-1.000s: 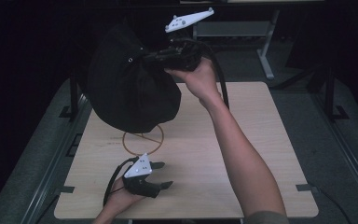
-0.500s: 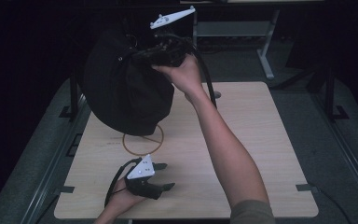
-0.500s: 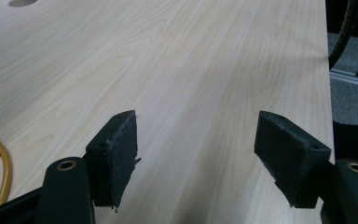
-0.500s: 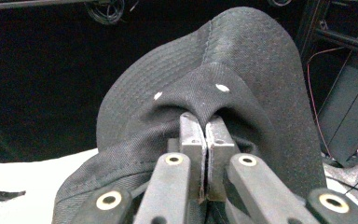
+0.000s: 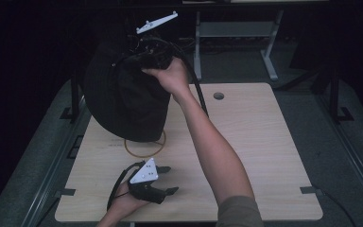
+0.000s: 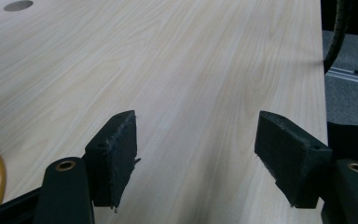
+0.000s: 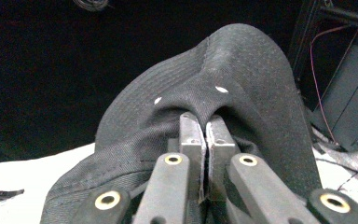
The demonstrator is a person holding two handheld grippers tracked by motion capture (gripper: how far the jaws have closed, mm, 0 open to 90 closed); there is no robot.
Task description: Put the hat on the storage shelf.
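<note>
- A black hat (image 5: pixel 123 99) is held up in the air over the far left part of the table (image 5: pixel 264 142), likely so it can be moved.
- The right gripper (image 7: pixel 206 140) is pinched tight on the hat's cloth, so the hat hangs down.
- The left gripper (image 6: pixel 196 154) is kept low on the table with its jaws wide apart and nothing between them.
- A yellow ring (image 5: pixel 144 150) is seen lying under the hat.

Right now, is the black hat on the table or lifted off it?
Lifted. The black hat hangs above the table, its fabric pinched in the shut right tongs; the yellow ring lies beneath it.
</note>
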